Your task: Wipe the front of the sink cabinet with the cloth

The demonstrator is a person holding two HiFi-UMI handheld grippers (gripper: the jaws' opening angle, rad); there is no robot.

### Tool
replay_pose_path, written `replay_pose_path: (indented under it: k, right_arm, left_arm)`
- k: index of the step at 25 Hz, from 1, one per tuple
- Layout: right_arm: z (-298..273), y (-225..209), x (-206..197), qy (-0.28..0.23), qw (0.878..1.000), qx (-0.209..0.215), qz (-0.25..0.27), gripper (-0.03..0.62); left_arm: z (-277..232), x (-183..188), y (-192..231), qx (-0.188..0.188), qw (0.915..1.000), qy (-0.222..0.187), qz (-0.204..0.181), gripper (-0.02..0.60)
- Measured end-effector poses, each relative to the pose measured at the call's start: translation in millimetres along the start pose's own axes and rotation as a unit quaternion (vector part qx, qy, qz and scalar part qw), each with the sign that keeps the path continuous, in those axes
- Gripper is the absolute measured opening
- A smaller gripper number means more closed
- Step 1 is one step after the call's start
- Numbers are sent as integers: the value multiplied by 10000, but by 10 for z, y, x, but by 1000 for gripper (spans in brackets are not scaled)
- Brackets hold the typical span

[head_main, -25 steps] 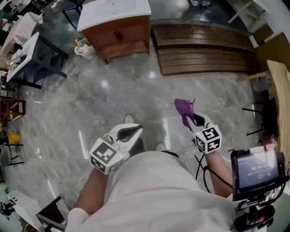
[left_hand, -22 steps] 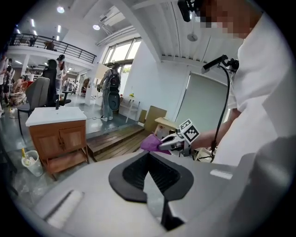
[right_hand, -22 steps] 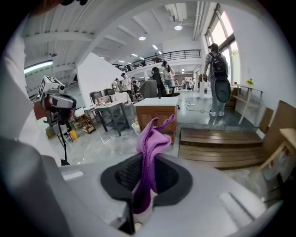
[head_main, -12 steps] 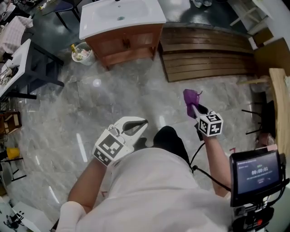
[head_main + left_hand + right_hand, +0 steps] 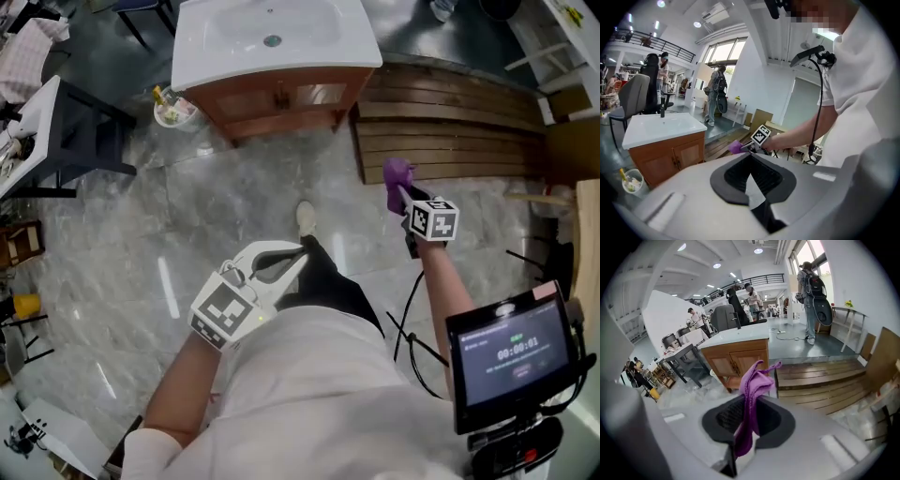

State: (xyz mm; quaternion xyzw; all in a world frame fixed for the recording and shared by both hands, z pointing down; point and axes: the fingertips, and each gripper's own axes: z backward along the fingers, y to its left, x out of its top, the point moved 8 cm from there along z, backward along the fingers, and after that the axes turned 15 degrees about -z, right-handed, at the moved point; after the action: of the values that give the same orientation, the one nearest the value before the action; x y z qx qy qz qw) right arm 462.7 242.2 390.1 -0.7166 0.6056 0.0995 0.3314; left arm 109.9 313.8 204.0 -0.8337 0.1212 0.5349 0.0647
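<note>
Cloth [image 5: 751, 394] hangs pinched in my right claw [image 5: 405, 195], in the air and well apart from the cabinet [image 5: 281, 101]; my left claw [image 5: 298, 255] is pressed together on nothing. I judge this is the approach: next I must bring the cloth against the cabinet front.

You get bright, sharp pictures. The ceiling lamps [image 5: 758, 250] make white spots on the shiny floor [image 5: 141, 234]. Both gripper views curve at the edges.
</note>
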Motion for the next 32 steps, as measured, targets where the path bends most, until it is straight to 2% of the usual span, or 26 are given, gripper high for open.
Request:
replay_pose_path:
  k: [6,10,13,18,25,32]
  right_arm:
    - [-1166,-288,930,216,9996,-149,-106,55]
    - [-1889,-504,1342,389,9988,-305,-43,55]
    - [-2208,-556,1574,417,9981,-420,-180,55]
    - [-2798,-564,1843,469,9969,-498,-379,55]
    - [-3134,-156,2043,387,9982,-453,-17,55]
    - [-3297,343,2047,382,9973,-393,494,55]
  left_arm:
    - [-455,56,908,83,9998,124,118,6]
    - [-790,-11,1385,151,9997,44,175,5]
    - [-880,4,1580,164,9996,-25,229,5]
    - [-1027,-162,1934,114,9991,-120,380,5]
    - [-900,-410,2138,6,9985,-210,513,5]
    - [-592,-644,2277,-23,9981,-168,600,5]
